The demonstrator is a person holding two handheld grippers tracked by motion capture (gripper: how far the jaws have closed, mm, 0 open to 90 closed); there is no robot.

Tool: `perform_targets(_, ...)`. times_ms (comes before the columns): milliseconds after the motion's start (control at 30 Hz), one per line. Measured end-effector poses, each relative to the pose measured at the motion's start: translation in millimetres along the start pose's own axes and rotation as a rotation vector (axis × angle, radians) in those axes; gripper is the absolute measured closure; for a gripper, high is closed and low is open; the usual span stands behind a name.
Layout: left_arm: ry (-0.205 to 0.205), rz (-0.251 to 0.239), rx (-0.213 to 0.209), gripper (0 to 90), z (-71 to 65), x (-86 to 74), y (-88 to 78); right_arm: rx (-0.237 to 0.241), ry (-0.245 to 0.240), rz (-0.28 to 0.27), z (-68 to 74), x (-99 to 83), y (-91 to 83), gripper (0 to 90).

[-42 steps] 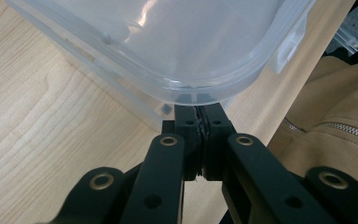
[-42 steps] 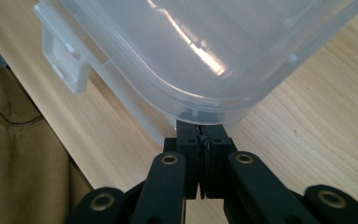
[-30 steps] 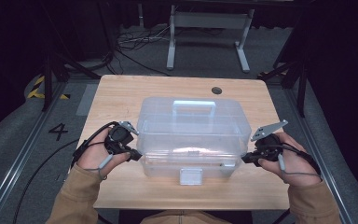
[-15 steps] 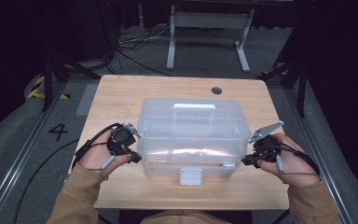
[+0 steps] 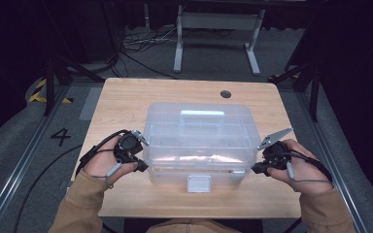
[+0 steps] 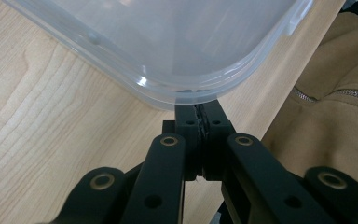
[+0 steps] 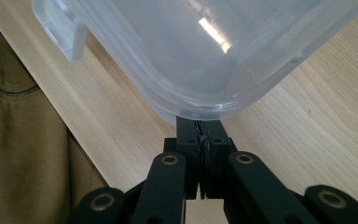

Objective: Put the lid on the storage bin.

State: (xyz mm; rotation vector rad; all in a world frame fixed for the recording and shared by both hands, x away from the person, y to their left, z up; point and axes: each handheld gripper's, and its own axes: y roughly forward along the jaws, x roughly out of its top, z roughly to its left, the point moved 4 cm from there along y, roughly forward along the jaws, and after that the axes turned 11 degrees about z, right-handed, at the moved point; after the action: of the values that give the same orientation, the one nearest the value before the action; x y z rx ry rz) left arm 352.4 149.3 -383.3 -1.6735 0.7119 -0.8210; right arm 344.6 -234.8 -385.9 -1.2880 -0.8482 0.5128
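A clear plastic box (image 5: 199, 141) with a lid, a top handle (image 5: 202, 114) and a white front latch (image 5: 198, 183) stands in the middle of the wooden table (image 5: 126, 97). My left gripper (image 5: 143, 167) is at the box's front left corner. In the left gripper view its jaws are pressed together with nothing between them, and its tip (image 6: 199, 109) is tucked under the rim of the box (image 6: 168, 42). My right gripper (image 5: 253, 170) mirrors it at the front right corner, shut and empty, its tip (image 7: 200, 122) just beneath the rim of the box (image 7: 205, 46).
A round cable hole (image 5: 226, 93) sits in the table's far right part. Behind the table stand a metal frame's legs (image 5: 213, 29) and loose cables (image 5: 136, 43) on the floor. Floor rails run along both sides, with a "4" mark (image 5: 60, 137) at left.
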Motion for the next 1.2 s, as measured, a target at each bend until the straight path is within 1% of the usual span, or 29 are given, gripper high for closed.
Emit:
perform_targets(133, 0.008, 0.011, -0.004, 88.2, 0.3, -0.1, 1.5, 0.003, 0.0, 0.01, 0.2, -0.6, 0.7, 88.2)
perform_targets(333, 0.008, 0.015, -0.006, 88.1, 1.1, -0.5, 2.4, 0.005, -0.006, 0.015, -0.1, -0.8, 1.6, 88.3)
perform_targets(400, 0.008, 0.029, -0.01, 88.1, 1.8, -1.4, 3.5, 0.003, -0.006, 0.022, -0.5, -1.3, 2.2, 88.3)
perform_targets(533, -0.001, 0.072, -0.004, 87.9, 4.6, -4.1, 7.8, -0.002, -0.004, 0.062, -2.4, -4.9, 4.8, 88.1)
perform_targets(667, -0.005, 0.071, -0.009, 87.1, 5.1, -4.0, 8.7, 0.004, 0.008, 0.06, -5.9, -5.9, 7.2, 88.1)
perform_targets(933, 0.001, 0.078, -0.017, 85.5, 6.7, -3.8, 11.0, 0.017, -0.005, 0.068, -4.4, -6.1, 8.8, 86.4)
perform_targets(1000, 0.0, 0.079, -0.019, 85.0, 6.9, -4.4, 10.7, 0.014, -0.006, 0.068, -5.2, -6.5, 8.5, 85.7)
perform_targets(1067, -0.005, 0.076, -0.022, 83.9, 7.0, -4.9, 10.6, 0.018, -0.001, 0.062, -5.5, -6.9, 8.0, 84.3)
perform_targets(1200, -0.04, 0.069, -0.024, 80.1, 12.6, -10.1, 10.6, 0.026, -0.001, 0.069, -7.4, -8.2, 8.8, 81.3)
